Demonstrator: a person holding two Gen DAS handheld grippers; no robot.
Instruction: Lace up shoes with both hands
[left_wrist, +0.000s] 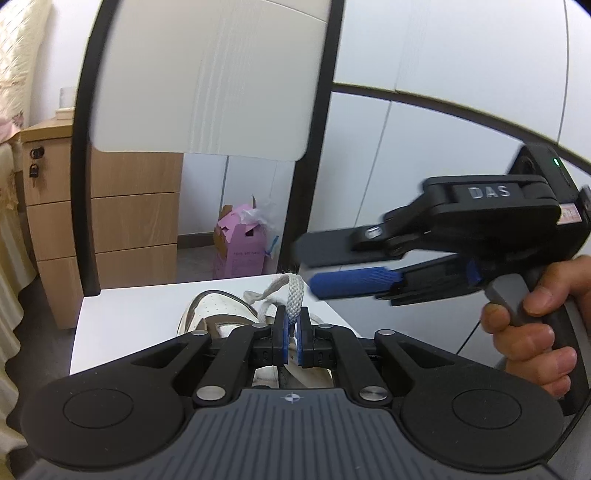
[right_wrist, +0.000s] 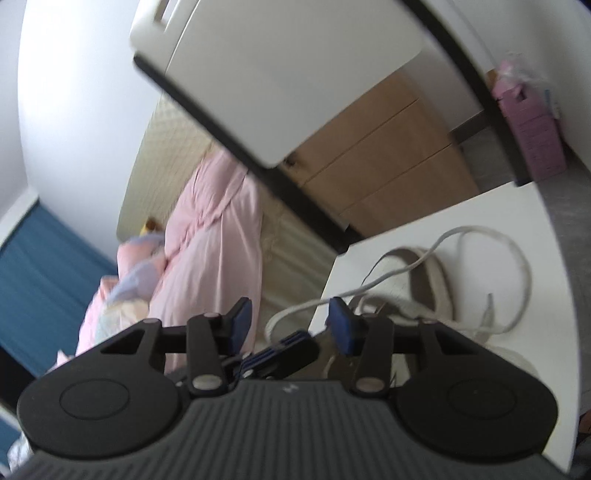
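The shoe (left_wrist: 218, 314) sits on the white table (left_wrist: 122, 325), toe pointing away, close to the table's far edge. Just above the shoe, the left gripper (left_wrist: 291, 332) is pinched tight on a flat white lace (left_wrist: 293, 299), whose end stands up out of the pads. The right gripper (left_wrist: 314, 269) comes in from the right, just above that lace end, with its fingers parted and nothing between them; in its own view the blue pads (right_wrist: 341, 325) stand wide apart. From there more lace (right_wrist: 480, 236) loops loose over the shoe and onto the table beyond it, so the lacing looks barely begun: no neat crossings show, and most threading and the tying seem left to do. Room is open above the shoe and to its right. Left of the shoe the table ends soon, with a wooden drawer unit (left_wrist: 129, 221) and a black frame post (left_wrist: 83, 184) beyond it, so wide pulls leftward look tighter.
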